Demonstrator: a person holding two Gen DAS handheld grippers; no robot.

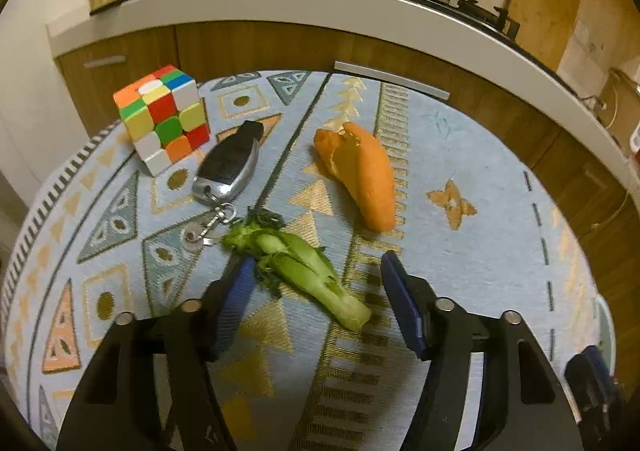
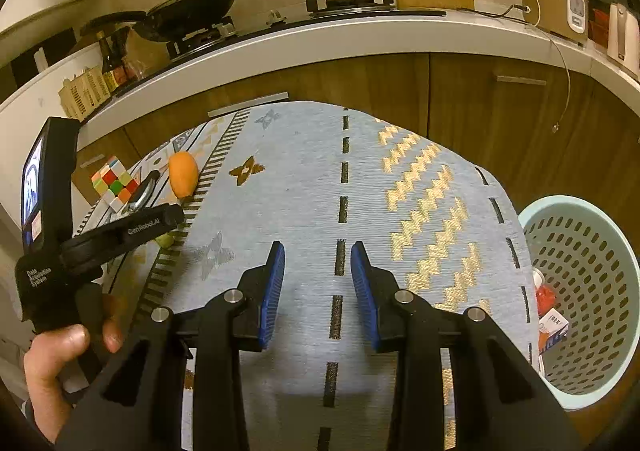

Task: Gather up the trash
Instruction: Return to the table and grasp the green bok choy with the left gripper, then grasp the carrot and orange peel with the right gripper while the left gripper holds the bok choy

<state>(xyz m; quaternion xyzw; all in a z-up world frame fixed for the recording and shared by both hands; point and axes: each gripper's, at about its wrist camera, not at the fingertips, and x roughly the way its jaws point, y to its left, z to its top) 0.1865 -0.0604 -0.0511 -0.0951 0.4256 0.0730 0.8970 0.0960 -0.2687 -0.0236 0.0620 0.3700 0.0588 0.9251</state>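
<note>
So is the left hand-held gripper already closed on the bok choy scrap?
No, the left hand-held gripper is open, its fingers on either side of the bok choy scrap lying on the cloth.

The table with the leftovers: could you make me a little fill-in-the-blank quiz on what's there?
1. The left gripper is open around a green ___ scrap.
2. The car key lies between the orange peel and the colourful puzzle ___.
3. The right gripper is open and holds ___.
4. Beside the table stands a pale ___ with holes.

Missing words: vegetable; cube; nothing; basket
</note>
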